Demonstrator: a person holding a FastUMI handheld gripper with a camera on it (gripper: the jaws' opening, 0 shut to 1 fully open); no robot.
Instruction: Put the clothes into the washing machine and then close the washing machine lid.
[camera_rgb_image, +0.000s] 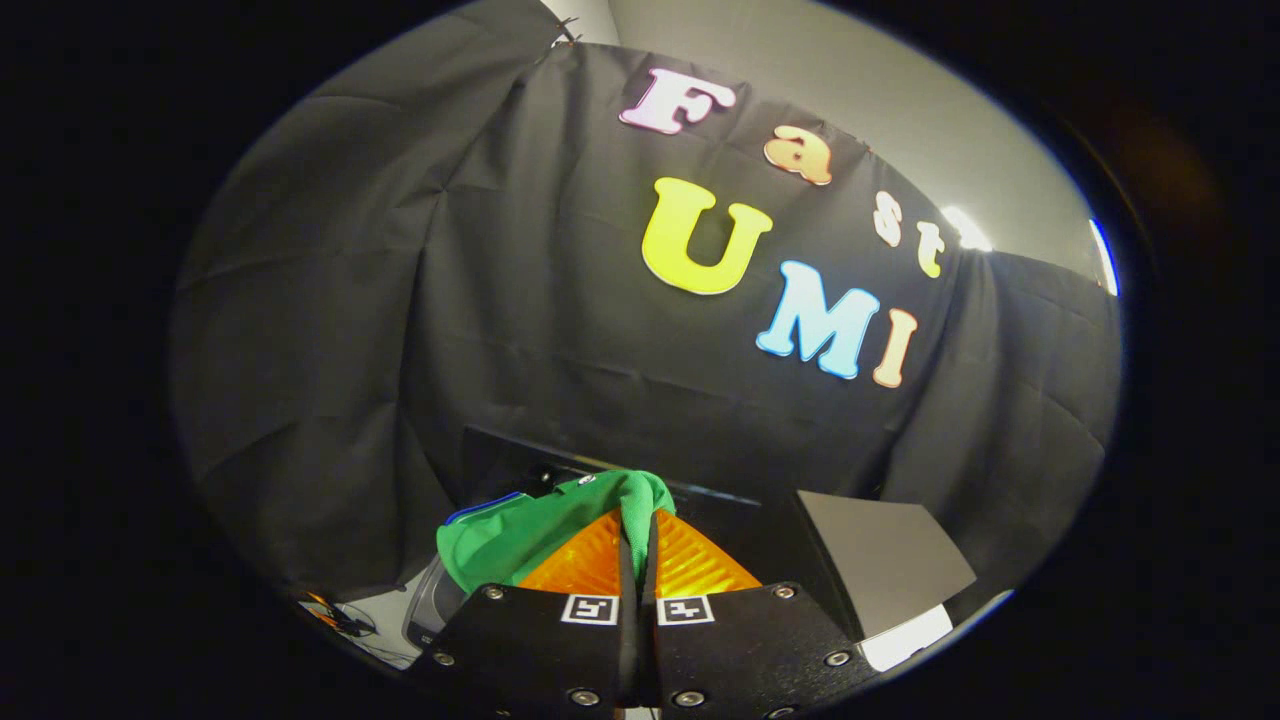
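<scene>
A green garment with a blue trim hangs from my gripper, whose two fingers are pressed together on a fold of the cloth. The cloth bunches over the fingertips and drapes down to the left of them. Beyond the fingers lies the dark top of the washing machine, with its grey lid standing raised to the right of the fingers. The drum opening is hidden behind the fingers and the garment.
The booth's black cloth wall rises close behind the machine. Down to the left of the garment there is a pale floor patch with some orange cable. A white edge shows below the raised lid.
</scene>
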